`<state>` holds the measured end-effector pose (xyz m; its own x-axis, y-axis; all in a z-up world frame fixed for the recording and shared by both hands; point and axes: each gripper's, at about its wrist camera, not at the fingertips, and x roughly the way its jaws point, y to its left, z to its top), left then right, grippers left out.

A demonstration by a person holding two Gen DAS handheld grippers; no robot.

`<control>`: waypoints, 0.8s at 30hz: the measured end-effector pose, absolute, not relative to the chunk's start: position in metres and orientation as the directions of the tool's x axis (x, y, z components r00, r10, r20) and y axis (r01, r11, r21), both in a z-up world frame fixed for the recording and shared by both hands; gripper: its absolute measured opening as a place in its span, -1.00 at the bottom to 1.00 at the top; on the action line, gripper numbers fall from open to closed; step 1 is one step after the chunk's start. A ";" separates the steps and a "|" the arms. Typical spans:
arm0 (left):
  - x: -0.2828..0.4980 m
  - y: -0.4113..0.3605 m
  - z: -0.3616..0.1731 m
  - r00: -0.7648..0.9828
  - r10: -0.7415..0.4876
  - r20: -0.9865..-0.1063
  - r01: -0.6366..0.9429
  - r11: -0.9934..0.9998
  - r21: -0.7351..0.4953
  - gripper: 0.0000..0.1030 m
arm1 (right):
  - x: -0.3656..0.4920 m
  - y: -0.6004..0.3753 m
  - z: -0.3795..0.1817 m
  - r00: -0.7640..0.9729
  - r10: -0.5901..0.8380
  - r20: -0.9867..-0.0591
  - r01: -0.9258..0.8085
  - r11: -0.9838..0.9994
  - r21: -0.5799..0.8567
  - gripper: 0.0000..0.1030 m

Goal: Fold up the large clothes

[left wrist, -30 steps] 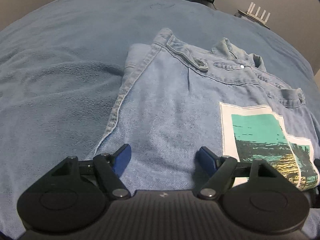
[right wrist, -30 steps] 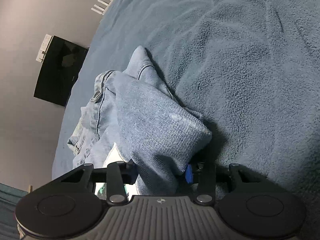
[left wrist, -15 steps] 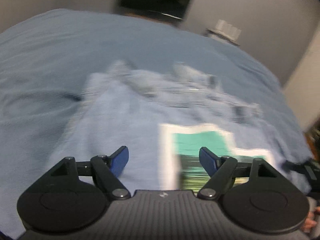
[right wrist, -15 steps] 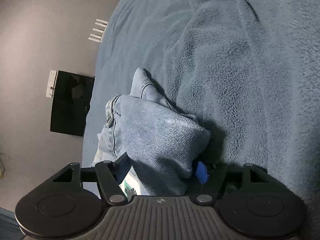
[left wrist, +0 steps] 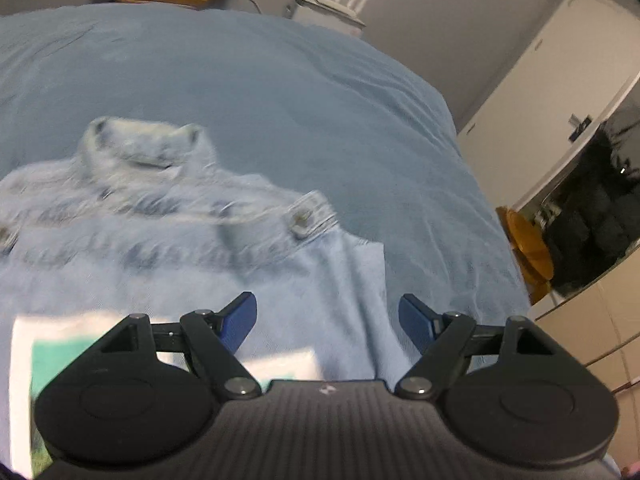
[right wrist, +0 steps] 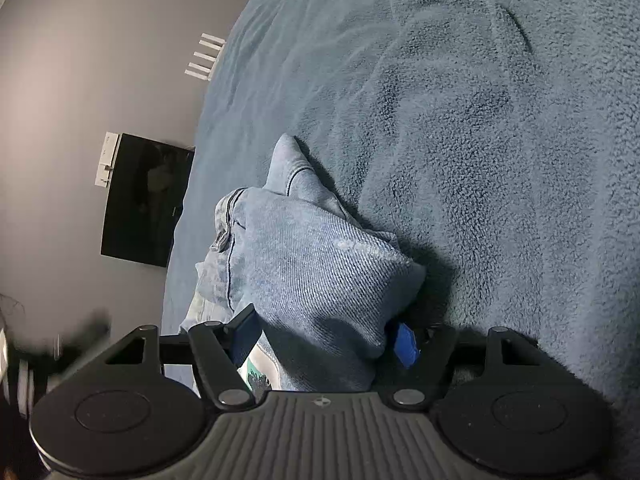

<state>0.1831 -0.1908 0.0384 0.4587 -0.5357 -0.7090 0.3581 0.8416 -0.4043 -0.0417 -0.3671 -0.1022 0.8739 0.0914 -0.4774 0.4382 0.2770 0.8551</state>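
Our right claw [right wrist: 326, 338] has just spread, letting go of the folded denim jacket [right wrist: 316, 276], whose corner sits loosely between its pads. Our left claw [left wrist: 327, 322], spread and empty, has swung across the jacket [left wrist: 168, 240] lying on the bed [left wrist: 280, 92]; this fold looks finished. No containers are visible.

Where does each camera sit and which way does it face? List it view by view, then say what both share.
Left wrist: on the left gripper, facing down and forward over the denim jacket on the blue blanket; its own open jaws show, nothing between them.
Right wrist: on the right gripper, facing along the blanket toward a dark screen on the wall; its jaws show, spread around a bunched denim fold.
Shared: the jacket with its printed patch, the blanket, the white router.
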 end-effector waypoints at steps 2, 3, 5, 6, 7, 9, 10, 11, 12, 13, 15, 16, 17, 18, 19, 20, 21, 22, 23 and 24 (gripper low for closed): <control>0.201 -0.212 0.039 0.434 -0.523 -0.734 0.364 0.847 -0.388 0.51 | -0.039 -0.367 -0.100 0.874 0.087 -0.478 0.435 0.296 0.850 0.40; 0.210 -0.225 0.038 0.417 -0.509 -0.753 0.365 0.853 -0.374 0.50 | -0.037 -0.367 -0.101 0.875 0.090 -0.476 0.431 0.306 0.849 0.45; 0.225 -0.247 0.037 0.384 -0.479 -0.790 0.388 0.860 -0.332 0.51 | -0.032 -0.364 -0.100 0.873 0.089 -0.479 0.427 0.334 0.840 0.47; 0.231 -0.262 0.035 0.357 -0.461 -0.813 0.414 0.858 -0.304 0.51 | -0.031 -0.363 -0.099 0.873 0.088 -0.480 0.425 0.348 0.836 0.48; 0.236 -0.276 0.032 0.336 -0.442 -0.832 0.443 0.854 -0.274 0.51 | -0.030 -0.361 -0.099 0.873 0.084 -0.481 0.423 0.360 0.831 0.48; 0.241 -0.306 0.025 0.309 -0.380 -0.872 0.506 0.842 -0.188 0.51 | -0.028 -0.361 -0.098 0.873 0.083 -0.481 0.420 0.374 0.827 0.50; 0.245 -0.316 0.019 0.293 -0.358 -0.887 0.529 0.833 -0.162 0.51 | -0.026 -0.360 -0.099 0.873 0.084 -0.481 0.418 0.377 0.826 0.51; 0.248 -0.328 0.012 0.262 -0.338 -0.904 0.545 0.825 -0.150 0.51 | -0.025 -0.360 -0.099 0.873 0.087 -0.480 0.416 0.380 0.826 0.51; 0.250 -0.338 0.006 0.236 -0.319 -0.918 0.555 0.820 -0.142 0.51 | -0.024 -0.361 -0.100 0.874 0.090 -0.478 0.414 0.380 0.827 0.52; 0.252 -0.347 0.001 0.227 -0.298 -0.927 0.562 0.817 -0.125 0.51 | -0.024 -0.361 -0.102 0.874 0.094 -0.476 0.411 0.379 0.829 0.52; 0.255 -0.366 -0.011 0.223 -0.231 -0.947 0.574 0.816 -0.064 0.51 | -0.022 -0.362 -0.104 0.875 0.102 -0.474 0.407 0.374 0.833 0.52; 0.257 -0.374 -0.017 0.222 -0.198 -0.955 0.574 0.818 -0.036 0.51 | -0.021 -0.363 -0.105 0.874 0.107 -0.473 0.406 0.373 0.834 0.52; 0.258 -0.379 -0.021 0.219 -0.176 -0.960 0.571 0.821 -0.021 0.51 | -0.019 -0.363 -0.105 0.874 0.110 -0.474 0.406 0.372 0.835 0.52; 0.259 -0.385 -0.026 0.217 -0.149 -0.965 0.568 0.823 0.001 0.51 | -0.018 -0.363 -0.106 0.873 0.111 -0.474 0.406 0.372 0.835 0.52; 0.260 -0.391 -0.030 0.224 -0.124 -0.967 0.569 0.822 0.026 0.51 | -0.017 -0.363 -0.106 0.873 0.112 -0.475 0.406 0.373 0.834 0.52; 0.259 -0.396 -0.032 0.233 -0.109 -0.966 0.574 0.818 0.046 0.51 | -0.016 -0.363 -0.106 0.872 0.113 -0.476 0.406 0.373 0.834 0.52; 0.258 -0.402 -0.035 0.244 -0.094 -0.965 0.584 0.809 0.069 0.52 | -0.017 -0.364 -0.106 0.872 0.115 -0.475 0.406 0.373 0.834 0.53; 0.256 -0.406 -0.037 0.253 -0.079 -0.964 0.590 0.802 0.089 0.54 | -0.016 -0.365 -0.106 0.872 0.116 -0.475 0.406 0.372 0.835 0.53; 0.254 -0.410 -0.039 0.257 -0.064 -0.964 0.595 0.797 0.106 0.57 | -0.016 -0.365 -0.106 0.872 0.116 -0.475 0.406 0.371 0.835 0.53; 0.251 -0.415 -0.042 0.265 -0.046 -0.963 0.602 0.788 0.128 0.59 | -0.016 -0.365 -0.106 0.872 0.116 -0.475 0.406 0.370 0.836 0.53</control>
<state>0.2514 -0.4149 -0.0421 0.2648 -0.0458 -0.9632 0.6018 0.7883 0.1280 -0.0158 -0.3654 -0.1055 0.8722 0.1161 -0.4751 0.4059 0.3700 0.8356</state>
